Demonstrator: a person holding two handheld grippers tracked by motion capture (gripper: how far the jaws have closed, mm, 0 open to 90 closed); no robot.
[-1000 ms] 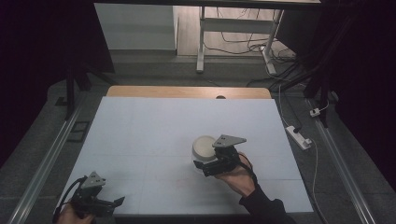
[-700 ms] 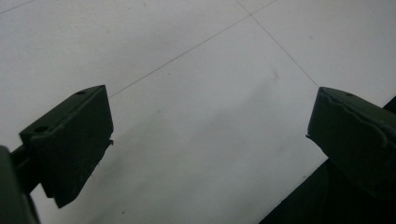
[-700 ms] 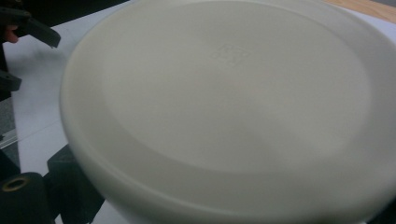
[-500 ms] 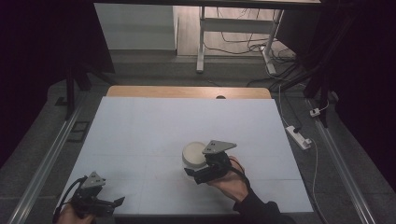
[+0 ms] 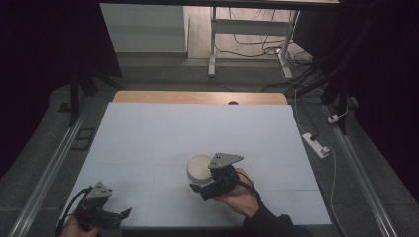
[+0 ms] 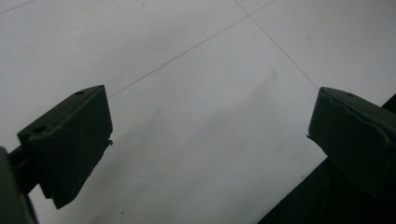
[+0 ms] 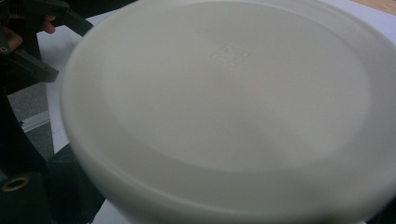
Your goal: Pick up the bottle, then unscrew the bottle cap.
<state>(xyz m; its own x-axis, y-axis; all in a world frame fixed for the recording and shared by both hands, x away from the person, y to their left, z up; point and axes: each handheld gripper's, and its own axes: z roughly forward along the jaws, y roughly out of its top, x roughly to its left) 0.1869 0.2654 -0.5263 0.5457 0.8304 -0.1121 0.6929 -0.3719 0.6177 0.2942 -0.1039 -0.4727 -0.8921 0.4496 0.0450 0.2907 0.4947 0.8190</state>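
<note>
white table (image 5: 148,138); plain round white bowl (image 5: 199,167) clamped by right gripper (image 5: 196,186); left gripper (image 5: 126,213) agape.

High view overlooking table (image 5: 148,138), gripper views close above its surface

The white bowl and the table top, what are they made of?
The white bowl looks like plastic, maybe melamine: smooth, matte off-white, thick rounded rim, a faint moulded mark in its middle in the right gripper view. It could be ceramic. The table top seems a pale, dull laminate or sheet with thin seam lines; a bare wooden strip shows at its far edge.
</note>
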